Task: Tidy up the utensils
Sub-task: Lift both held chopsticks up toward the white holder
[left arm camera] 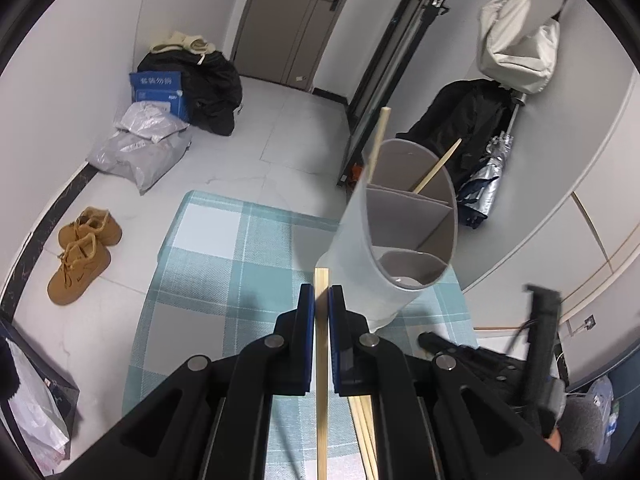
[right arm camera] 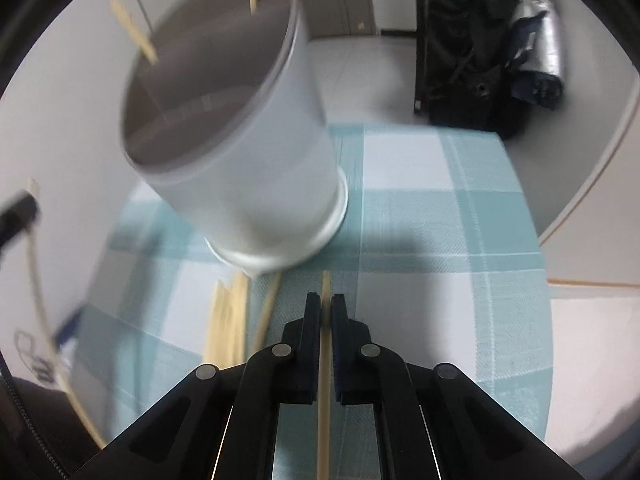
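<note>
A grey cylindrical utensil holder [left arm camera: 384, 240] with inner dividers stands on a teal checked tablecloth [left arm camera: 224, 248]; two wooden chopsticks [left arm camera: 378, 140] stick out of its far compartment. My left gripper [left arm camera: 321, 300] is shut on a wooden chopstick [left arm camera: 322, 360], just left of the holder's base. Several loose chopsticks [left arm camera: 366, 432] lie under its right finger. In the right wrist view, the holder [right arm camera: 240, 132] is blurred, ahead and left. My right gripper [right arm camera: 326, 304] is shut on another chopstick [right arm camera: 324, 380]. More chopsticks [right arm camera: 230, 320] lie on the cloth [right arm camera: 440, 240] to its left.
Beyond the table edge are the tiled floor, brown shoes [left arm camera: 82, 252], grey bags [left arm camera: 140, 148], a blue box [left arm camera: 160, 92] and dark clothes [left arm camera: 212, 88]. A black bag and folded umbrella [right arm camera: 500, 52] sit on the floor at right. A black device [left arm camera: 540, 352] is at the table's right.
</note>
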Demonstrator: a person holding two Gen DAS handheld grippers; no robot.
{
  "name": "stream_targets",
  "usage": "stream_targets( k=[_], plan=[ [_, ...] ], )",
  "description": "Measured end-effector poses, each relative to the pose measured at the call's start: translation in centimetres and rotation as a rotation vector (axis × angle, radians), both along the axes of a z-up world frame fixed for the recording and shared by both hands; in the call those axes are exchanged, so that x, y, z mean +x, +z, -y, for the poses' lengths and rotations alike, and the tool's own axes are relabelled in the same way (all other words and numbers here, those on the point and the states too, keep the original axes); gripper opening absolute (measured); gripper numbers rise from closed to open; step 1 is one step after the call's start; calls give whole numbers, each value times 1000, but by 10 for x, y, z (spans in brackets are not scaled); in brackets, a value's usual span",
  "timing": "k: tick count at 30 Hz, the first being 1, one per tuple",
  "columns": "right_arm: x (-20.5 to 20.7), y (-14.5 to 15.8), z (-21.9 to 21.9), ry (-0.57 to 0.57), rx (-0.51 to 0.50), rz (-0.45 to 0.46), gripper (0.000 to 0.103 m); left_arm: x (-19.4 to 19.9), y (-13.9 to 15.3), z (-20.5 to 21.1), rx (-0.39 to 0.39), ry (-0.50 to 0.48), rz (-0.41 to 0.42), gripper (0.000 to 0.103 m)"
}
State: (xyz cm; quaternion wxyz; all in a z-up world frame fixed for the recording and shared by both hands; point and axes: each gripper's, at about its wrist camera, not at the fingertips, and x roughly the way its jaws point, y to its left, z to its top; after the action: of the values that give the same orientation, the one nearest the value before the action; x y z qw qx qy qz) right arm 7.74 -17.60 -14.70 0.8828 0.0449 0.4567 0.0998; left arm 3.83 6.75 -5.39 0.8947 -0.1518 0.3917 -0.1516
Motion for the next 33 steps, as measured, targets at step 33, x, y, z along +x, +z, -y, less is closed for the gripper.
stream_targets(
  k=[33],
  plan=[
    [-81,123,11,69,230,517,4,-27,82,36,-8,54,263,3]
  ],
)
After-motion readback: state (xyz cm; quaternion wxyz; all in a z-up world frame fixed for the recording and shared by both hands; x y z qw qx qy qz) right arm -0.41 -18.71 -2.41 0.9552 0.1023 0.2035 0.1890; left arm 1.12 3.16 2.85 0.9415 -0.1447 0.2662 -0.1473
